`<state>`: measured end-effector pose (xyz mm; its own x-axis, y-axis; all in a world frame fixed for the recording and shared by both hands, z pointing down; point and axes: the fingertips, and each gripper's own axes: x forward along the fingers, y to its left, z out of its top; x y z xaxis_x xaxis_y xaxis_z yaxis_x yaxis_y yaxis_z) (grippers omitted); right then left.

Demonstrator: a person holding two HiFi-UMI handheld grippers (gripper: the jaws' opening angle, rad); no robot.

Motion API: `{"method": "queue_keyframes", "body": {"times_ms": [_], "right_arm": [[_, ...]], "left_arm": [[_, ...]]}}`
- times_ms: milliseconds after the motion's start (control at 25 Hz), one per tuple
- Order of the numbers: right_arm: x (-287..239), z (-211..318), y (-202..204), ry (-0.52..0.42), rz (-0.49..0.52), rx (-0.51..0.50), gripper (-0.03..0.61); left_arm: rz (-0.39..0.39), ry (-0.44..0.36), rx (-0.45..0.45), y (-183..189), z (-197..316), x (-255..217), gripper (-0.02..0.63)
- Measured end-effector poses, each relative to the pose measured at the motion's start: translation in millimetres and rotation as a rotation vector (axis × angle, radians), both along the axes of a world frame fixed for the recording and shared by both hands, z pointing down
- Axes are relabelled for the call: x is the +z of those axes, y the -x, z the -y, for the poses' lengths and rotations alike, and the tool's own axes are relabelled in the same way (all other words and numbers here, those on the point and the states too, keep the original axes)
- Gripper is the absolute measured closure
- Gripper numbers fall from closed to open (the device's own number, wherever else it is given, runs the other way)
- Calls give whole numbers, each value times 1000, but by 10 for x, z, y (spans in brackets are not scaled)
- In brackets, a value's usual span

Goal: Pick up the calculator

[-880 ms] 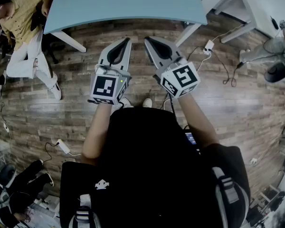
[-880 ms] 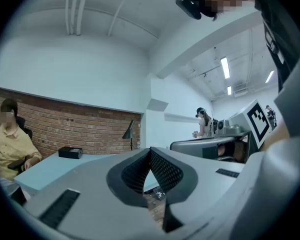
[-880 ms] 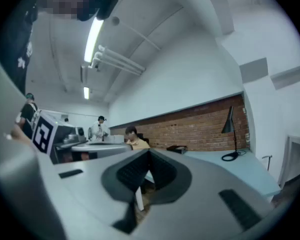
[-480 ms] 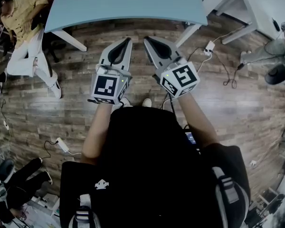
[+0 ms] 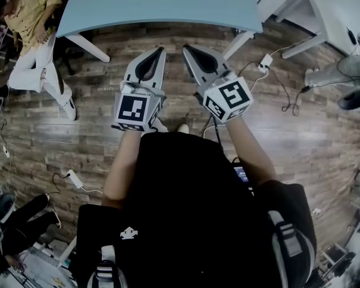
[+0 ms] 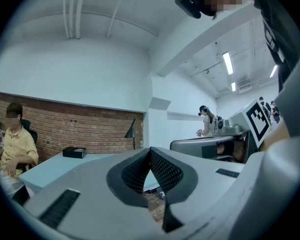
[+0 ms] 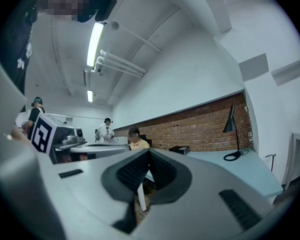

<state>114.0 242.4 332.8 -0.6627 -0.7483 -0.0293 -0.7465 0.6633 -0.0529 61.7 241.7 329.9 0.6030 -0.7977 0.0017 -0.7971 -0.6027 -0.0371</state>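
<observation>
Claws, head view: left claw (image 5: 159, 50) and right claw (image 5: 188, 48) are both pressed together and empty, level and side by side over the wooden floor (image 5: 78, 143), just short of the pale blue counter (image 5: 168, 5).
Left gripper view: left claw (image 6: 150, 153) has its tips meeting with nothing between them. A small dark box (image 6: 74, 152), probably the calculator, lies on the counter (image 6: 50, 166) to the far left, well apart.
Right gripper view: right claw (image 7: 149, 154) is closed on nothing. The small dark box (image 7: 179, 149) sits far across the counter (image 7: 240, 169), left of a desk lamp (image 7: 233, 156).
Done: nothing yet.
Left: reach, spread one claw, pinch, lift.
</observation>
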Motion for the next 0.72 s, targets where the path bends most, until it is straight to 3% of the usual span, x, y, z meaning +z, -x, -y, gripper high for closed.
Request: {"method": "queue_keyframes", "body": {"times_ms": [720], "right_arm": [[77,832,154,21,-12,3,577]], "left_arm": [[-11,23,6,109,864,102,609]]}}
